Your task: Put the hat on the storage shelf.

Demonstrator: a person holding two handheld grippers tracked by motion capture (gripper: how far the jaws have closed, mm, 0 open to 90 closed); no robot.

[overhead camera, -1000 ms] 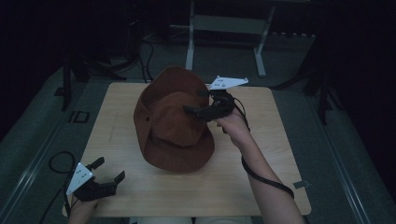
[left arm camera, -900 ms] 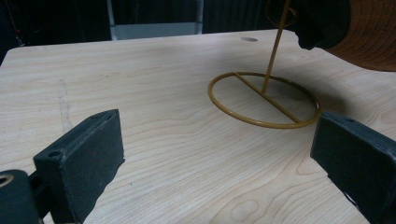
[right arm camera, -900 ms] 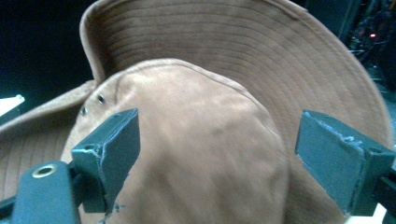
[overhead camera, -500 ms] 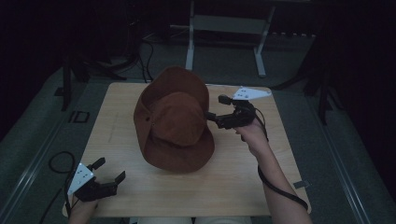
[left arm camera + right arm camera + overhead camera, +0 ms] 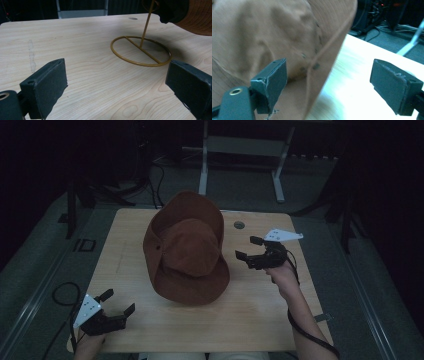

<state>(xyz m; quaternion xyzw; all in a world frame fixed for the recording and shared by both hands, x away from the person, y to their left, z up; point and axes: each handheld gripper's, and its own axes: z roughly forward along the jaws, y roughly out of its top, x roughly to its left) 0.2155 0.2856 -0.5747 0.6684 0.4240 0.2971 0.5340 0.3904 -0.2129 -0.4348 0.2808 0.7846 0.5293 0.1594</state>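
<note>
A brown brimmed hat point(image 5: 187, 251) sits tilted over the middle of the wooden table point(image 5: 260, 310), held up on a thin gold wire stand. The stand's ring base point(image 5: 141, 51) and upright rod point(image 5: 147, 23) show in the left gripper view, with the hat's brim point(image 5: 197, 17) at the top right. My right gripper point(image 5: 248, 251) is open just right of the hat, a little apart from the brim; the hat point(image 5: 274, 35) looms close between its jaws. My left gripper point(image 5: 119, 304) is open with nothing between its jaws, low at the table's front left corner.
A small round hole point(image 5: 239, 225) marks the table near its far edge. Beyond the table stand a metal frame point(image 5: 240, 150) and dark cables on the floor point(image 5: 155, 180). Bare tabletop lies in front of the hat and to its left.
My right gripper has pulled back to the right, away from the hat's brim, and stands open. The hat stays on its stand. The left gripper has barely moved.
</note>
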